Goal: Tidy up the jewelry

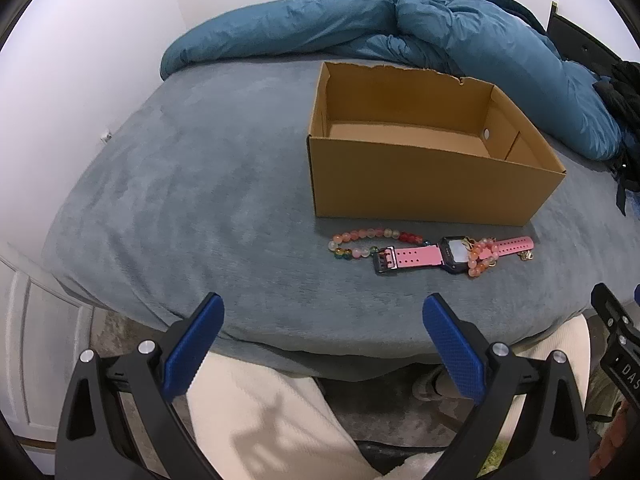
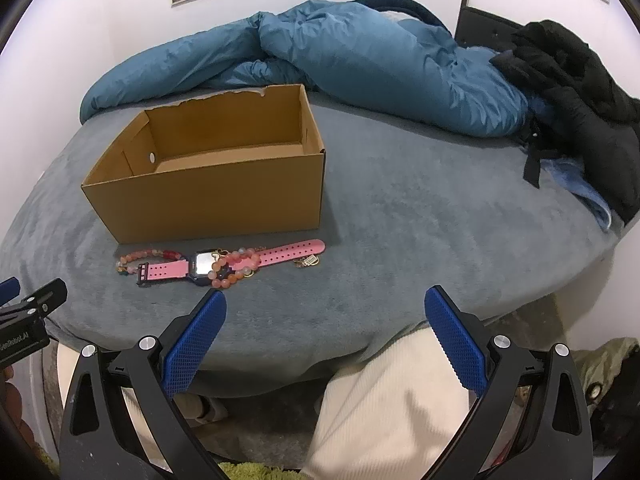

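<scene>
Both claws spread wide, nothing held: left gripper (image 1: 322, 316), right gripper (image 2: 325, 312). Jewelry, incl. pink watch (image 2: 230, 266) & bead bracelets (image 1: 360, 242), mid-frame, just below empty box (image 1: 432, 184). Nothing boxed yet; next, prob. a first pinch.

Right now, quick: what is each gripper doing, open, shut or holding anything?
Left gripper: open, holding nothing, above the near edge of the bed.
Right gripper: open, holding nothing, just short of the pink watch.
</scene>
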`<move>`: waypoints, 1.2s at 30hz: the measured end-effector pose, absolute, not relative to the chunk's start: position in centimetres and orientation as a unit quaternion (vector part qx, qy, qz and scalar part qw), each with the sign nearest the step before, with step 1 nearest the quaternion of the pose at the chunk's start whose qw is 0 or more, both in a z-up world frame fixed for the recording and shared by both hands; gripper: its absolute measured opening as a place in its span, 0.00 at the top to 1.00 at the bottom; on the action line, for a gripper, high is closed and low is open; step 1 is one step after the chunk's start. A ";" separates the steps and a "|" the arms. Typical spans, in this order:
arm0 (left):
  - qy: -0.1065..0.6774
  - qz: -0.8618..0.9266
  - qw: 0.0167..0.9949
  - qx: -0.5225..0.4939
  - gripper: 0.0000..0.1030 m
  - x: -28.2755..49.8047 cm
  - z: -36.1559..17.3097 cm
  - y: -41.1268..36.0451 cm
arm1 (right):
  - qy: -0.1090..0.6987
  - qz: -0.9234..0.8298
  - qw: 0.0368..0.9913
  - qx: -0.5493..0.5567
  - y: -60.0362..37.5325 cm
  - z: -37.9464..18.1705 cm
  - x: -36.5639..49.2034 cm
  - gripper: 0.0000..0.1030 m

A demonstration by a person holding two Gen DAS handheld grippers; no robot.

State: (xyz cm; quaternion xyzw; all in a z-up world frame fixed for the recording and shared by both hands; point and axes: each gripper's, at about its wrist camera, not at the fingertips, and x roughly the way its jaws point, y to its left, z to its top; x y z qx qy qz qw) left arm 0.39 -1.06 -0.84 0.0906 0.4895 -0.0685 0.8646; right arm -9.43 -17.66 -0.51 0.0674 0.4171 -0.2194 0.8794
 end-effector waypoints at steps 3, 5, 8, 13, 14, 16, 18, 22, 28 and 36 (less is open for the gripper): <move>0.497 -0.069 0.861 0.085 0.05 1.1 -1.5 -1.0 | 0.418 -0.213 0.880 0.071 -18.1 -1.0 -9.1 0.07; 0.500 -0.071 0.859 0.084 0.05 1.4 -2.0 -0.9 | 0.419 -0.209 0.880 0.077 -18.5 -1.4 -8.8 0.07; 0.497 -0.086 0.860 0.082 0.05 2.2 -2.5 -0.9 | 0.421 -0.200 0.880 0.088 -19.2 -2.0 -8.2 0.07; 0.475 -0.161 0.862 0.068 0.05 3.2 -3.3 -1.3 | 0.418 -0.182 0.884 0.097 -20.2 -2.9 -7.0 0.08; 0.461 -0.189 0.865 0.059 0.05 3.2 -3.3 -1.3 | 0.418 -0.178 0.886 0.097 -20.4 -3.0 -6.7 0.08; 0.440 -0.218 0.870 0.040 0.05 3.2 -3.3 -1.2 | 0.417 -0.170 0.888 0.098 -20.8 -3.3 -6.0 0.15; 0.435 -0.241 0.867 0.021 0.05 3.5 -3.5 -1.4 | 0.418 -0.161 0.888 0.103 -21.3 -3.7 -5.4 0.20; 0.454 -0.260 0.853 0.000 0.05 4.5 -4.7 -2.1 | 0.429 -0.144 0.884 0.117 -22.1 -4.8 -4.0 0.33; 0.447 -0.279 0.849 0.020 0.05 4.9 -6.2 -3.7 | 0.449 -0.123 0.872 0.151 -23.6 -6.8 -2.2 0.54; 0.486 -0.282 0.827 0.023 0.36 6.1 -8.7 -4.5 | 0.467 -0.098 0.857 0.195 -25.8 -8.6 -0.4 0.68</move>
